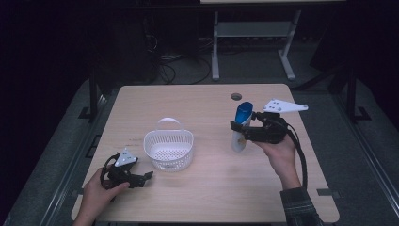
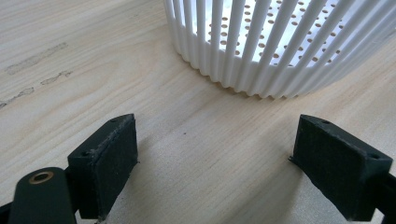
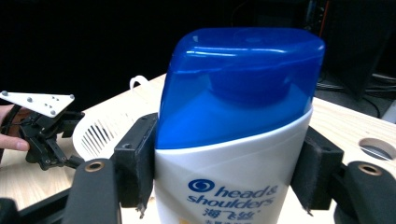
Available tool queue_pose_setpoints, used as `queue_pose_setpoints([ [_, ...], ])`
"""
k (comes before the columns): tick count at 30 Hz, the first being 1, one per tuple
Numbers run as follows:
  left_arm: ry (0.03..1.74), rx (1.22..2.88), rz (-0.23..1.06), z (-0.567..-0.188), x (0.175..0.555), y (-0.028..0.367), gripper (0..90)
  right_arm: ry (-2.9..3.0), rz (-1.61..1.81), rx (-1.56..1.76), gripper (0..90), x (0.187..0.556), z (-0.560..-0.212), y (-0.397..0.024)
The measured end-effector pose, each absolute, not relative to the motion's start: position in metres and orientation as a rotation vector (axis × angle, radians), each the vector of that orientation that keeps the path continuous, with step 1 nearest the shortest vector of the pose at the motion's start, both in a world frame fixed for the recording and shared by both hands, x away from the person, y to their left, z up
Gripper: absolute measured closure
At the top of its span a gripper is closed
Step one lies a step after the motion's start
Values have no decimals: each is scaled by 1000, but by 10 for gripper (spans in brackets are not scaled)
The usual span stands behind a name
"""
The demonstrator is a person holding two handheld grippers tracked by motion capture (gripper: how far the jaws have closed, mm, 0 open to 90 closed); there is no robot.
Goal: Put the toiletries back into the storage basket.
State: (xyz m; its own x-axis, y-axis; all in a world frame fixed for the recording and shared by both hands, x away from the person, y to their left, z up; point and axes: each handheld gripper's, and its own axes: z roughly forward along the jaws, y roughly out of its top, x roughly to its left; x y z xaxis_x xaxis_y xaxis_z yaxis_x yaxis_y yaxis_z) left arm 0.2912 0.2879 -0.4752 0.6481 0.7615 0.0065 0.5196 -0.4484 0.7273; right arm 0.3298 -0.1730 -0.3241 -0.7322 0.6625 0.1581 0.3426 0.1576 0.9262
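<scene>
Gripping the shampoo bottle (image 1: 240, 129) across its white body just below the blue cap (image 3: 243, 79), the right gripper (image 1: 241, 128) holds it upright at the right of the tabletop (image 1: 207, 188), its jaws closed on both sides of it. Left of the bottle, apart from it, stands the white basket (image 1: 168, 149). The left gripper (image 1: 147, 176) rests low at the near left, jaws wide with nothing between them, aimed at the basket wall.

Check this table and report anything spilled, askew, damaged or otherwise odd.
Nothing stands out. The shampoo bottle is upright, cap closed, clamped in the right gripper. The white basket sits upright on the table, with nothing spilled. The left gripper rests open beside the basket.
</scene>
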Motion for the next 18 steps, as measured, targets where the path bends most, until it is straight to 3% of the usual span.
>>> queue_pose_setpoints([
  [18,990,2155,434,-475,291,288,130,2203,1636,874,337,337,-315,-128],
])
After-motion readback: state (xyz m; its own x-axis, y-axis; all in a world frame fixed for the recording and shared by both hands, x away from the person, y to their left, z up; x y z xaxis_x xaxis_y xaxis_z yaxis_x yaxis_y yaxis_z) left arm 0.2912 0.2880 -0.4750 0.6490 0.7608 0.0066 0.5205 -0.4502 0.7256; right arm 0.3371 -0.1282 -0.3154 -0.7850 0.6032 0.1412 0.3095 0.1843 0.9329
